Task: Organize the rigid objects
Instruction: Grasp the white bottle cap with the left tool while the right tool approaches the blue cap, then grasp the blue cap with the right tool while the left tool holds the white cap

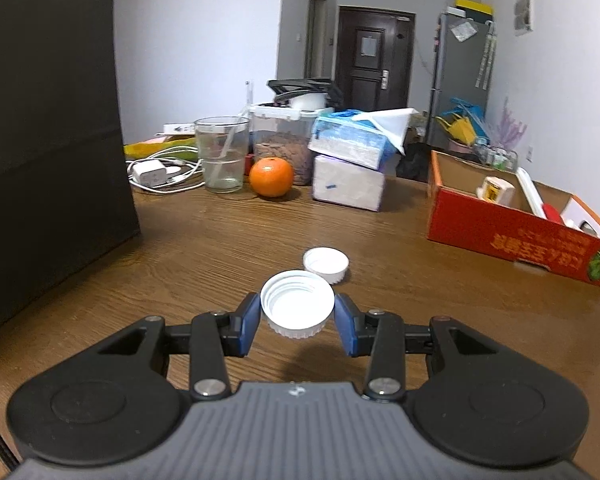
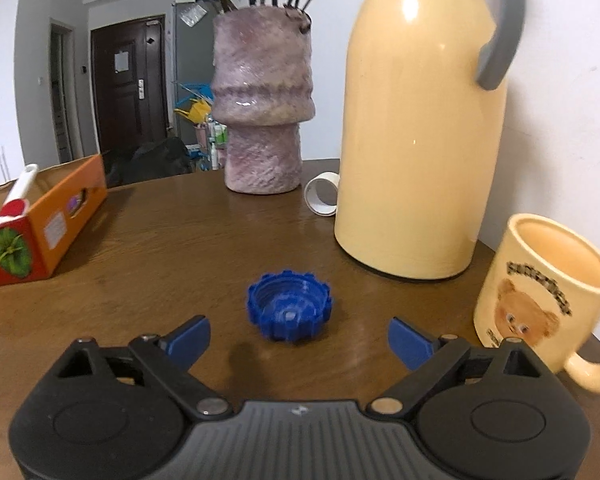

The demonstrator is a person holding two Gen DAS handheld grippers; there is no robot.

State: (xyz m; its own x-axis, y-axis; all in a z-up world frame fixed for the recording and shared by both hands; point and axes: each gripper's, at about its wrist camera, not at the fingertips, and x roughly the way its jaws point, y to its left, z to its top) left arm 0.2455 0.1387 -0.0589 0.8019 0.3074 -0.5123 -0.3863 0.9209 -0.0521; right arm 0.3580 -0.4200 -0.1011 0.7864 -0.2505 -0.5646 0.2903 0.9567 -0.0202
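Note:
In the left wrist view my left gripper (image 1: pixel 297 312) is shut on a white bottle cap (image 1: pixel 298 303), open side up, held a little above the wooden table (image 1: pixel 180 256). A second white cap (image 1: pixel 326 264) lies on the table just beyond it. In the right wrist view my right gripper (image 2: pixel 299 338) is open and empty, its blue fingers (image 2: pixel 190 338) wide apart. A blue ridged cap (image 2: pixel 289 306) lies open side up on the table just ahead of the fingertips. A red and orange cardboard box (image 1: pixel 512 236) holding several items stands to the right; it also shows in the right wrist view (image 2: pixel 40 224).
Left view: a black bag (image 1: pixel 48 140) stands at the left, with a glass (image 1: pixel 222 154), an orange (image 1: pixel 271 177), a food jar (image 1: pixel 284 144) and tissue packs (image 1: pixel 348 168) at the back. Right view: a cream thermos (image 2: pixel 416 128), a bear mug (image 2: pixel 548 296), a purple vase (image 2: pixel 262 100) and a tape roll (image 2: pixel 322 194).

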